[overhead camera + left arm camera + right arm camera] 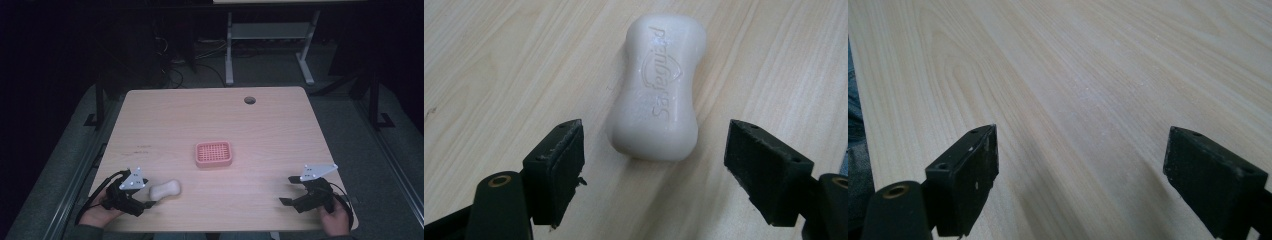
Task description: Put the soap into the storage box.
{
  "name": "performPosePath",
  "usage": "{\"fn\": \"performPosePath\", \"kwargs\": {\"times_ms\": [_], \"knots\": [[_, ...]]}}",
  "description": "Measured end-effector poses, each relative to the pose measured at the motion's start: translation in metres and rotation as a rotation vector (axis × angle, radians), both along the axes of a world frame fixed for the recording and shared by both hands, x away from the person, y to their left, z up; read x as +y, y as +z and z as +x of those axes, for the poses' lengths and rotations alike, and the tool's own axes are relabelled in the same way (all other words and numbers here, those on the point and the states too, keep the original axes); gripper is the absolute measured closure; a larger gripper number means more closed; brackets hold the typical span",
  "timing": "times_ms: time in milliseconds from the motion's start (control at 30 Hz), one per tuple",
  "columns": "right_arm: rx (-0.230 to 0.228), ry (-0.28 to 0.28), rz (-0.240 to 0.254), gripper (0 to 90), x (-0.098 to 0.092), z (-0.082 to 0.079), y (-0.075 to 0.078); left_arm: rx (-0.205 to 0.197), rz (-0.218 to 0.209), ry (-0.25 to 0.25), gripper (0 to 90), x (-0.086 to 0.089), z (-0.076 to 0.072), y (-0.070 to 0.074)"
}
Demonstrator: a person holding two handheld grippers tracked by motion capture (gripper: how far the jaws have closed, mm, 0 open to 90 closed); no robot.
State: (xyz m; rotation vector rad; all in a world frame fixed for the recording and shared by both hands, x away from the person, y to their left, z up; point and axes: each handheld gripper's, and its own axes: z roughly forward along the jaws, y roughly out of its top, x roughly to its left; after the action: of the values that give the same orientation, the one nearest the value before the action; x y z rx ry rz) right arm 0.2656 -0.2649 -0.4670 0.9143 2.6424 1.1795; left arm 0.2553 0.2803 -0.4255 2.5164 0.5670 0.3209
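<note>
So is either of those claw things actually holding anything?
Nothing is held. The left gripper is open with the soap bar lying just ahead; the right gripper is open over bare table.

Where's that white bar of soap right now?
The soap lies on the table at its near left in the high view, just ahead of the open left gripper, short of the pink soap dish.

soap (655, 85) lettering: too blurred to read | person's hands (336, 221): cut off by bottom edge

Lab-like workroom: bare wooden desk (280, 120), floor cables (200, 55), metal-framed table legs (229, 50).
</note>
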Motion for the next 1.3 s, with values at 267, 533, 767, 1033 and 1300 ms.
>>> {"fn": "performPosePath", "kwargs": {"times_ms": [267,533,767,1033,1300], "knots": [[-0.001,0.007,-0.004,14.2,0.001,0.001,-0.001,0.008,-0.005,-0.019,23.8,-0.007,0.003,0.0],[0.001,0.011,-0.007,14.2,0.002,0.001,-0.001,0.0,0.026,-0.034,23.9,-0.016,0.004,-0.003],[0.0,0.014,-0.012,14.2,0.003,0.002,-0.001,0.004,0.023,-0.034,23.9,-0.017,0.005,-0.003],[0.001,0.01,-0.013,14.1,0.003,0.002,-0.001,0.016,0.022,-0.048,23.9,-0.02,0.008,-0.005],[0.005,0.009,-0.014,14.2,0.003,0.002,-0.001,0.029,0.039,-0.059,23.9,-0.024,0.014,-0.009]]}}
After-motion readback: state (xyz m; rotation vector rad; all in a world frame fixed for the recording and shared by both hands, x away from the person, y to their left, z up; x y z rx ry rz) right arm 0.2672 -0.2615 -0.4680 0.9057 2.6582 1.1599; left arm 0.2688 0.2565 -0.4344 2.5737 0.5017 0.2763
